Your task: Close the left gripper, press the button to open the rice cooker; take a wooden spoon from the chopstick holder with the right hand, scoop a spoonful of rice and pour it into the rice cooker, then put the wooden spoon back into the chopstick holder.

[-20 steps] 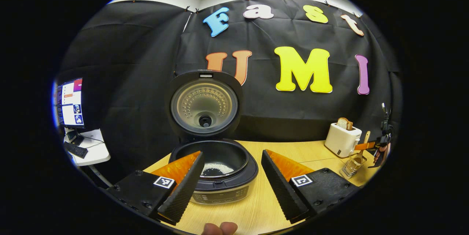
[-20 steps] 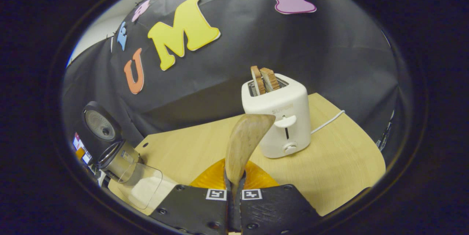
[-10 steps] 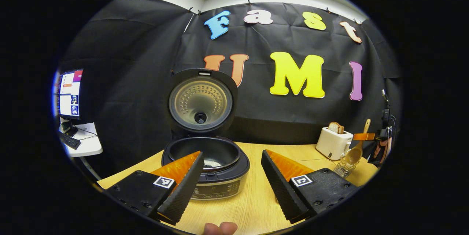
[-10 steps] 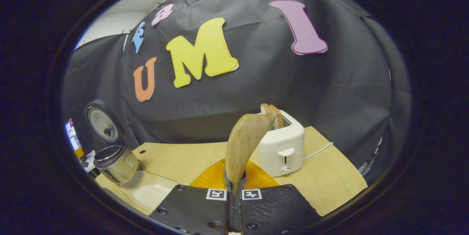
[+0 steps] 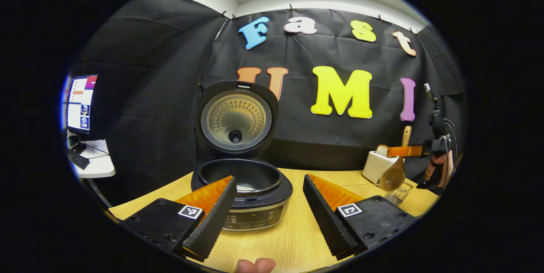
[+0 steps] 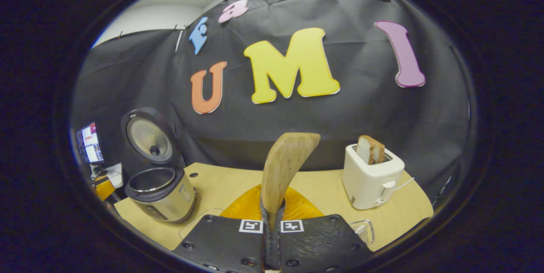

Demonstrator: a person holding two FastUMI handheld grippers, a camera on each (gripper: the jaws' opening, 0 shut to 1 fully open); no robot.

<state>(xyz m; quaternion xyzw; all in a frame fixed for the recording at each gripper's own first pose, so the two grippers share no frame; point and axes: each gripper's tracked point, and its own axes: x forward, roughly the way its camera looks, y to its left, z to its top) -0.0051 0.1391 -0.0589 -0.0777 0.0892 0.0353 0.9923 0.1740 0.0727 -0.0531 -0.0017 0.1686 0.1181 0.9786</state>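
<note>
Right claw (image 6: 272, 239) gripping wooden spoon (image 6: 284, 166) firmly; left claw (image 5: 267, 209) gaping, empty, facing open rice cooker (image 5: 241, 188). Keeping bowl level advisable while returning spoon to holder (image 5: 398, 193).

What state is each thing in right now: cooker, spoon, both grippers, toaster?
rice cooker: lid up, pot open, some rice at the bottom.
wooden spoon: clamped by its handle, bowl hanging over the holder in the left gripper view.
right gripper: shut on the spoon.
left gripper: open, holding nothing.
toaster: bread standing up out of its slot.
chopstick holder: on the table, under the spoon.
</note>
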